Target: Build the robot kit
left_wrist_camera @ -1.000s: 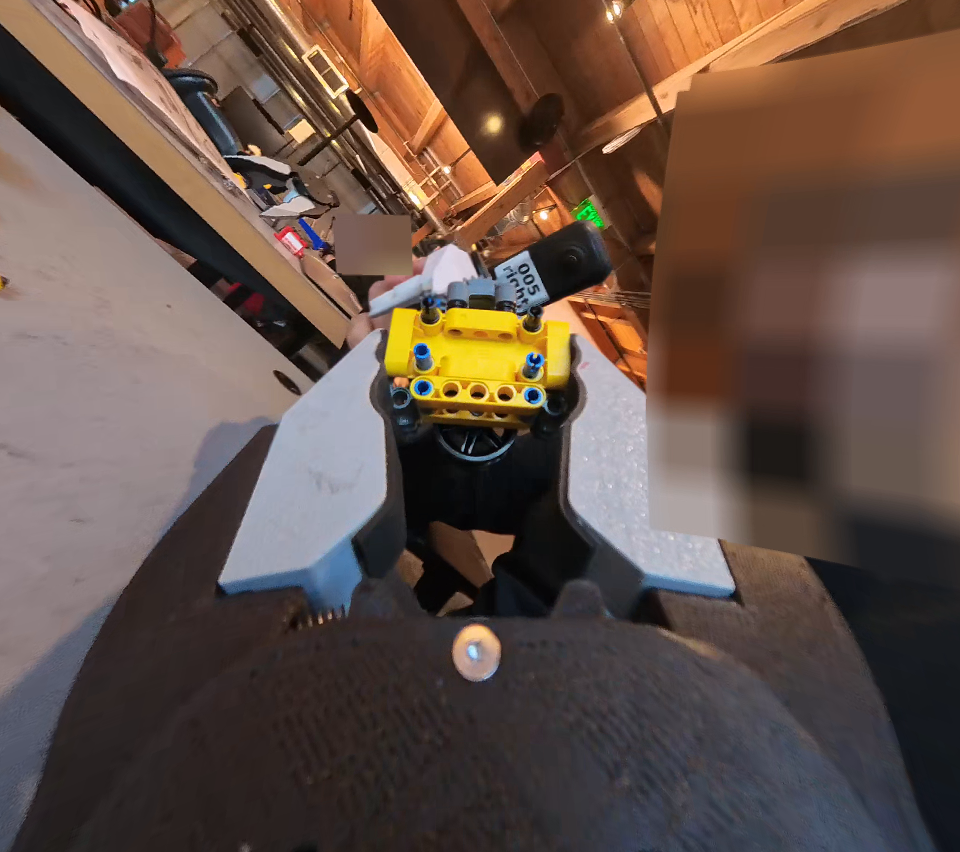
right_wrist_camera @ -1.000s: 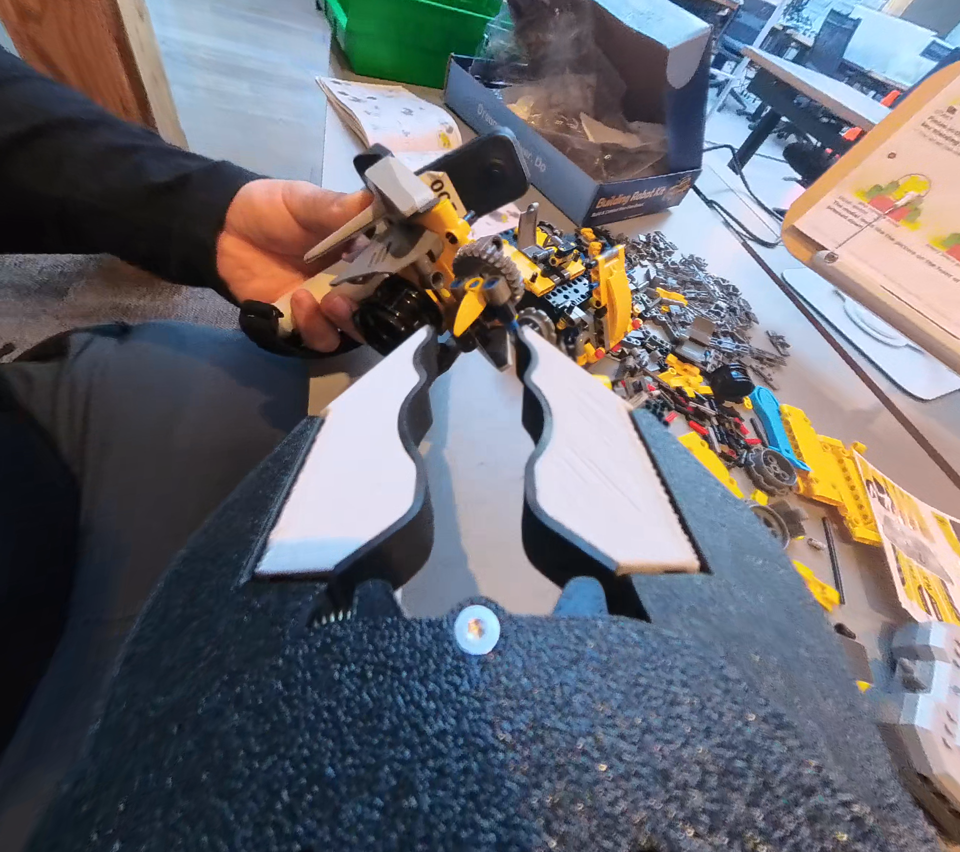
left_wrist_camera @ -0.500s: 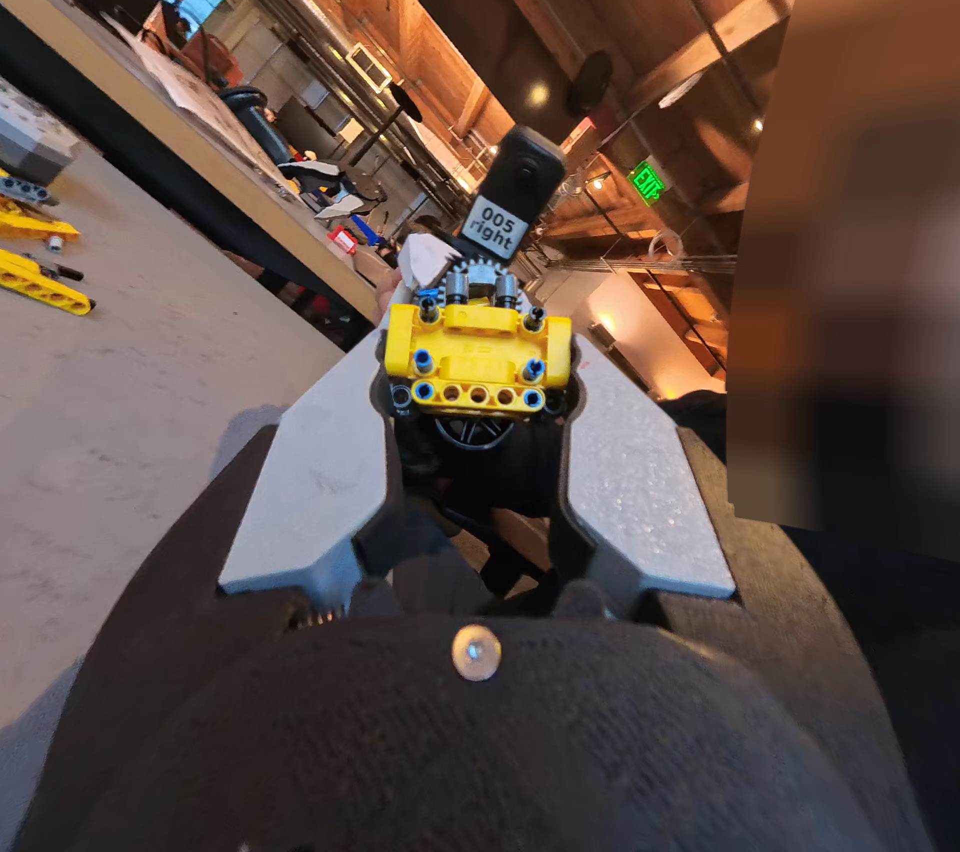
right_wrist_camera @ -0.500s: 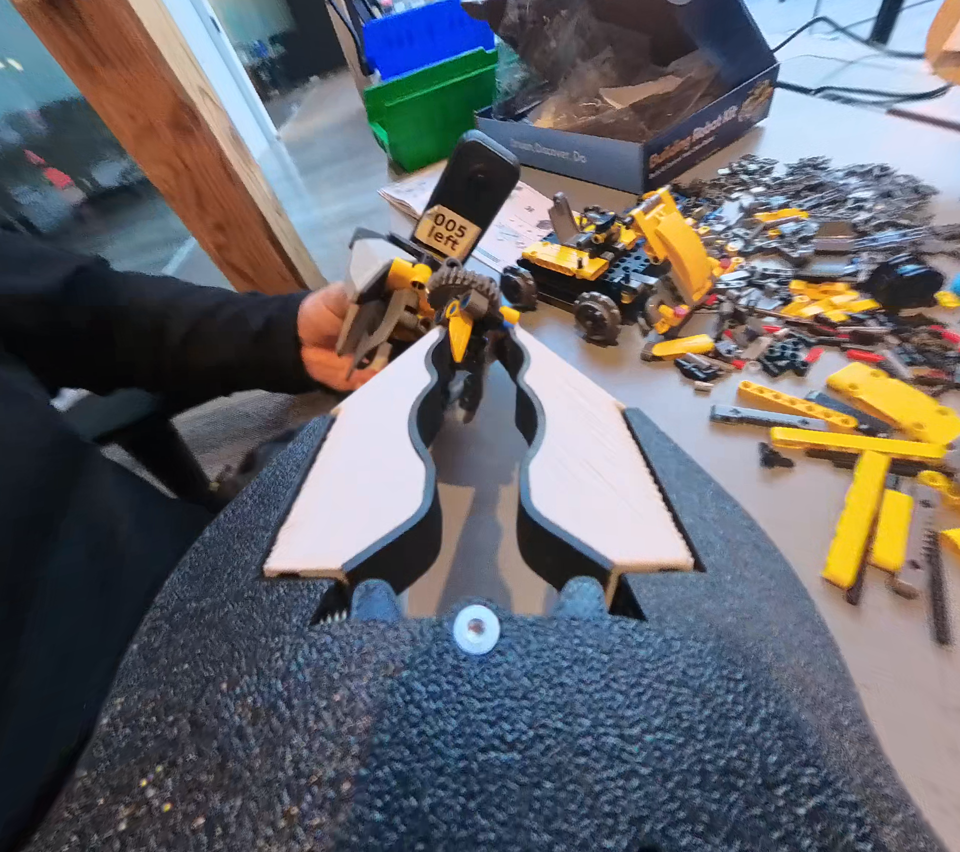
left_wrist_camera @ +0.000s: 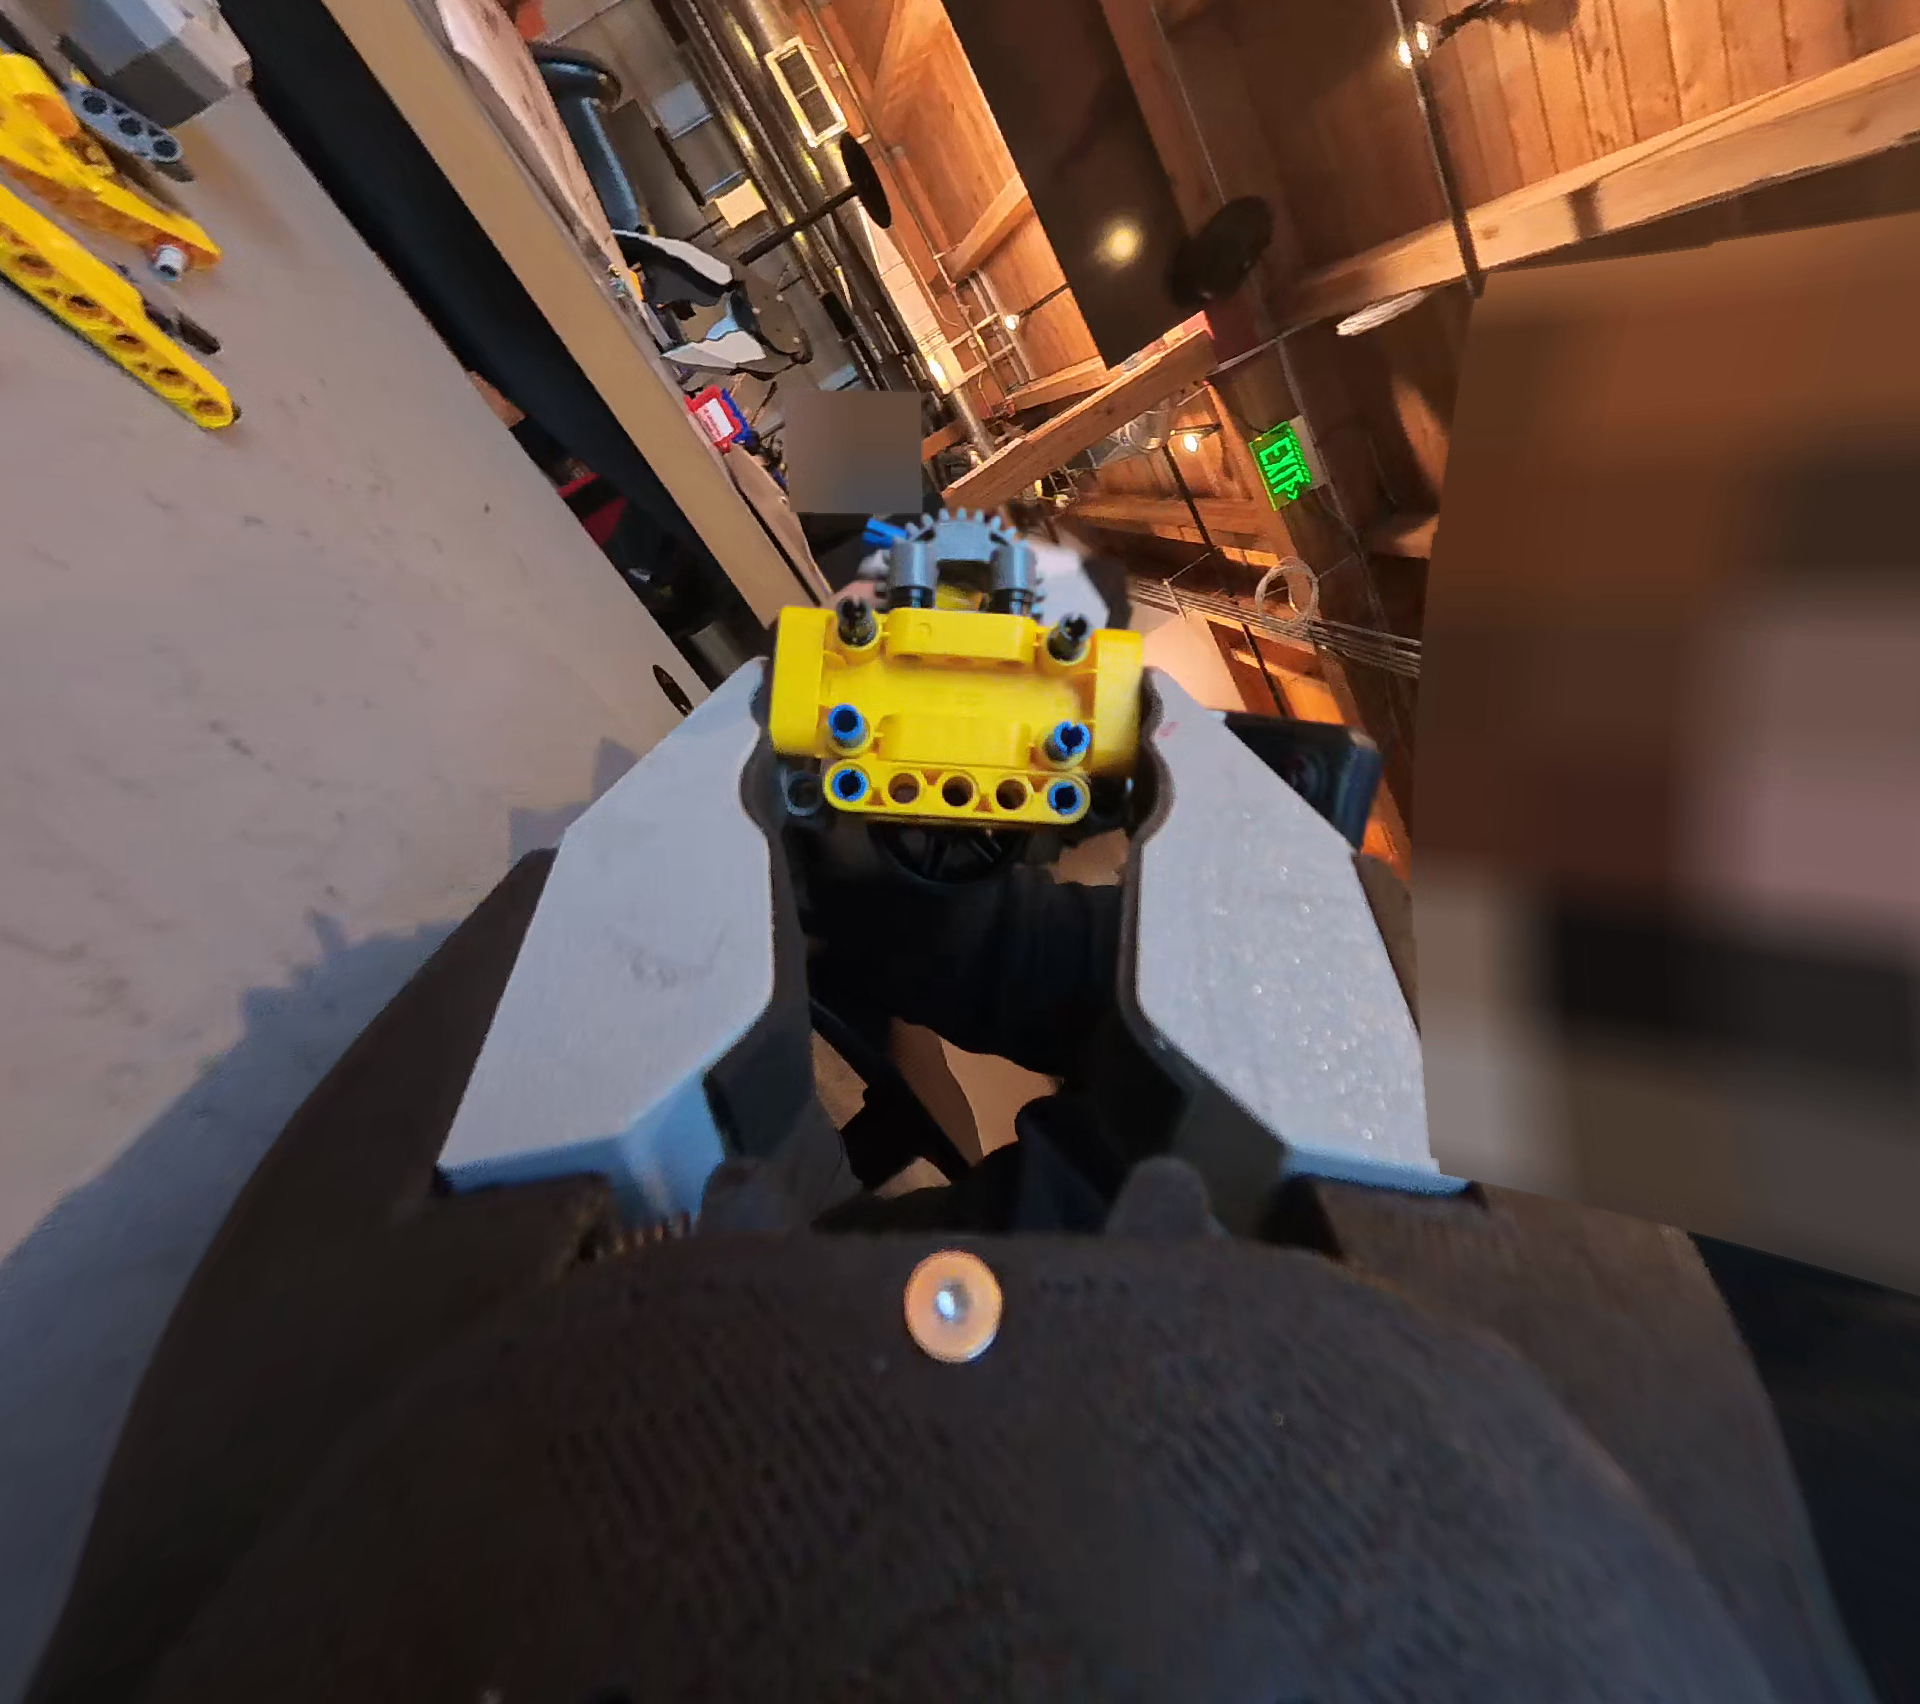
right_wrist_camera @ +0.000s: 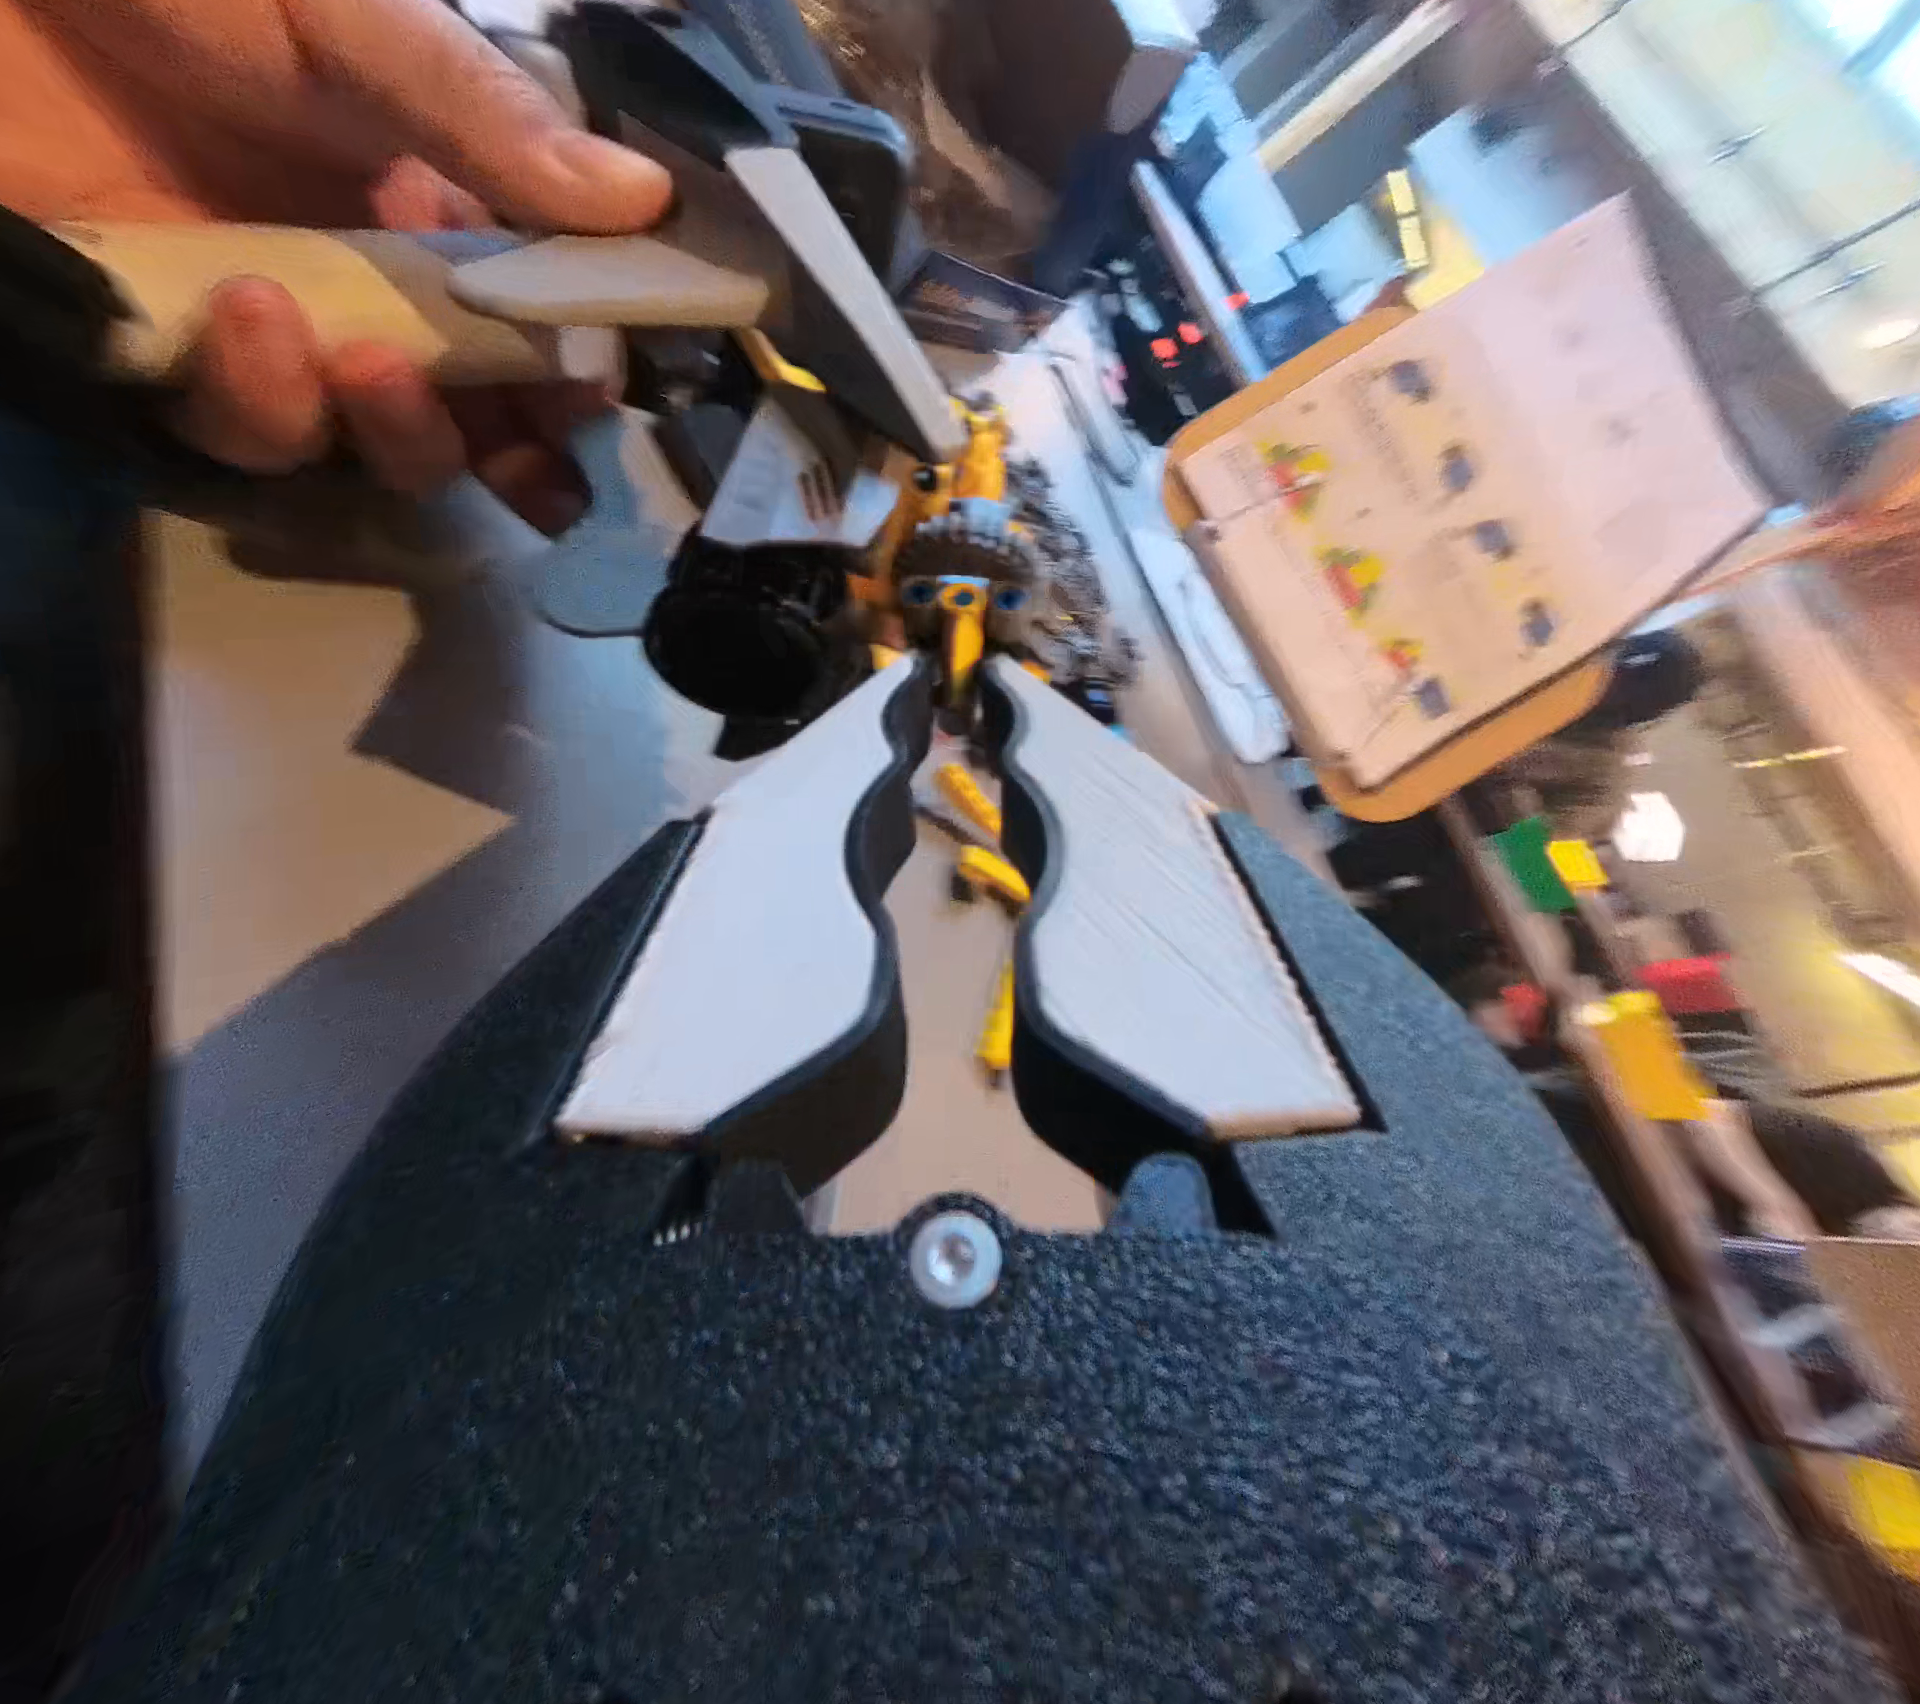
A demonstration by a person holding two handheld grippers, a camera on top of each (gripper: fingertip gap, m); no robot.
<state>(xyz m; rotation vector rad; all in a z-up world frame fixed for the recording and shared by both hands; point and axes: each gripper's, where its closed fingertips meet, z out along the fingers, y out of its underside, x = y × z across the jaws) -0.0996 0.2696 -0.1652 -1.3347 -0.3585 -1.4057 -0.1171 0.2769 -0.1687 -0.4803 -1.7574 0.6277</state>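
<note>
My left gripper (left_wrist_camera: 956,698) is shut on a yellow brick assembly (left_wrist_camera: 956,719), held up off the table. A grey gear (left_wrist_camera: 961,548) sits on its far side and a black wheel (left_wrist_camera: 935,854) hangs under it. In the right wrist view, my right gripper (right_wrist_camera: 956,672) is closed on a thin yellow piece (right_wrist_camera: 961,641) that sticks out of the same assembly below the gear (right_wrist_camera: 961,553). The black wheel (right_wrist_camera: 748,626) is just left of the tips. A hand (right_wrist_camera: 312,96) holds the left gripper at the upper left. This view is blurred.
A grey table (left_wrist_camera: 260,719) lies to the left with yellow beams (left_wrist_camera: 104,324) and a grey block (left_wrist_camera: 114,23) on it. An instruction booklet on a wooden stand (right_wrist_camera: 1455,511) is to the right. Loose yellow parts (right_wrist_camera: 987,875) lie on the table below my right fingers. My left and right fingertips are right by each other.
Both grippers have rolled together with the assembly between them. The left gripper and hand now sit high at the upper left of the right view. Both grips stay closed.
</note>
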